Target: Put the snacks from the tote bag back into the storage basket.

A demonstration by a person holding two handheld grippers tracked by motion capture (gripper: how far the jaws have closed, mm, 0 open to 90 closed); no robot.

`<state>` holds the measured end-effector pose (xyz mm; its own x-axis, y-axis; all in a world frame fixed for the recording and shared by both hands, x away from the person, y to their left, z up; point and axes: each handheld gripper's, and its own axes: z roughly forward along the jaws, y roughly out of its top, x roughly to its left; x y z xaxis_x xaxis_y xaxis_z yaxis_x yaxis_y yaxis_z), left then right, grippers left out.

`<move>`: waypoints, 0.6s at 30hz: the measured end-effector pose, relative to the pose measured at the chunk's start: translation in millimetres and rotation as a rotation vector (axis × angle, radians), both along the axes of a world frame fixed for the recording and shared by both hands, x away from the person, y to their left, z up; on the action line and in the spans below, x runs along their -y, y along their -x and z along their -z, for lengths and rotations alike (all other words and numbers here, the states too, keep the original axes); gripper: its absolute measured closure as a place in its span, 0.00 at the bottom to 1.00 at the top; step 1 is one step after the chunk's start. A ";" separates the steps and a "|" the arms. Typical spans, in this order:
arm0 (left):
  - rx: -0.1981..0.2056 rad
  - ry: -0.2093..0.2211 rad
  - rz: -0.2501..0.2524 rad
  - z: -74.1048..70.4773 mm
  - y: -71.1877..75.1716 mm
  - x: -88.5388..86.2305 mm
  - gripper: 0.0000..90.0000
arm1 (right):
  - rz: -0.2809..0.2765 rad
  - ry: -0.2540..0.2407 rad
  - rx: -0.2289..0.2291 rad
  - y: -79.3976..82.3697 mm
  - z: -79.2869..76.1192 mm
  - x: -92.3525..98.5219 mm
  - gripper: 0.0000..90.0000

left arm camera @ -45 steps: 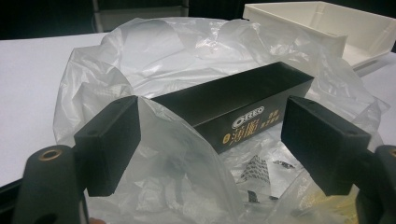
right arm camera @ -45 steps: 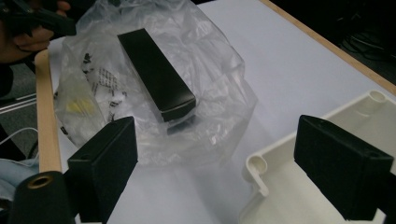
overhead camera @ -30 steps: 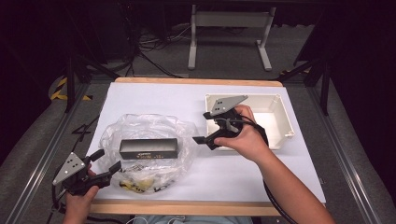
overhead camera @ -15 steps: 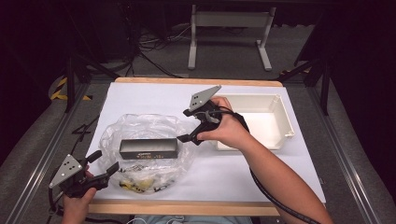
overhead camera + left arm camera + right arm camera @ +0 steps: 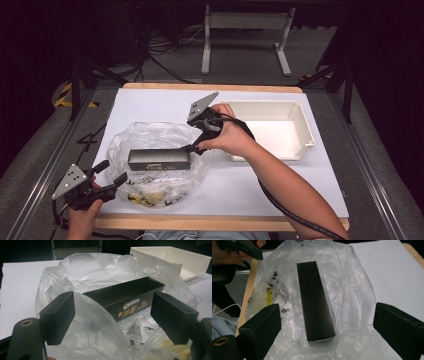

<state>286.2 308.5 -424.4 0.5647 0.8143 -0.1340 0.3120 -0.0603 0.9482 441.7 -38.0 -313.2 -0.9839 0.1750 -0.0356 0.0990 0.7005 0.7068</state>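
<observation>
Since the earlier frame, the right gripper (image 5: pixel 194 134) had travelled left from the white plastic tray (image 5: pixel 305 125) to the right end of the long black cardboard box (image 5: pixel 159 160), its jaws spread wide, having just narrowed slightly, with nothing between them. That box lay on the crinkled clear plastic bag (image 5: pixel 150 137), left of centre. It looked light and stiff, best pinched across its narrow sides; the film seemed slippery. The left gripper (image 5: pixel 107 174) hovered spread at the bag's near-left edge.
</observation>
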 end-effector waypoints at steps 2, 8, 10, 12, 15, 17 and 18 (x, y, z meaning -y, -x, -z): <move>0.001 -0.001 0.000 -0.1 0.2 0.5 0.23 | -0.009 0.026 0.017 -0.4 1.4 -2.9 0.17; 0.001 -0.002 0.001 -0.4 -0.3 -0.2 0.23 | -0.014 0.058 0.014 -2.6 6.6 -13.5 0.17; -0.005 -0.007 0.004 -0.8 -0.2 -0.2 0.23 | -0.014 0.084 0.019 -4.3 10.7 -18.6 0.17; -0.004 -0.007 0.006 -0.5 -0.2 0.0 0.23 | -0.012 0.101 0.011 -5.8 17.0 -24.3 0.16; 0.003 0.003 0.000 0.1 -0.7 0.1 0.23 | -0.012 0.117 0.002 -6.6 21.7 -28.1 0.16; -0.001 0.003 0.001 0.1 -0.7 -0.5 0.23 | -0.010 0.126 -0.005 -7.6 25.2 -30.7 0.16; 0.001 0.005 -0.001 0.2 -0.7 -0.4 0.23 | -0.009 0.127 -0.008 -8.2 27.8 -32.6 0.16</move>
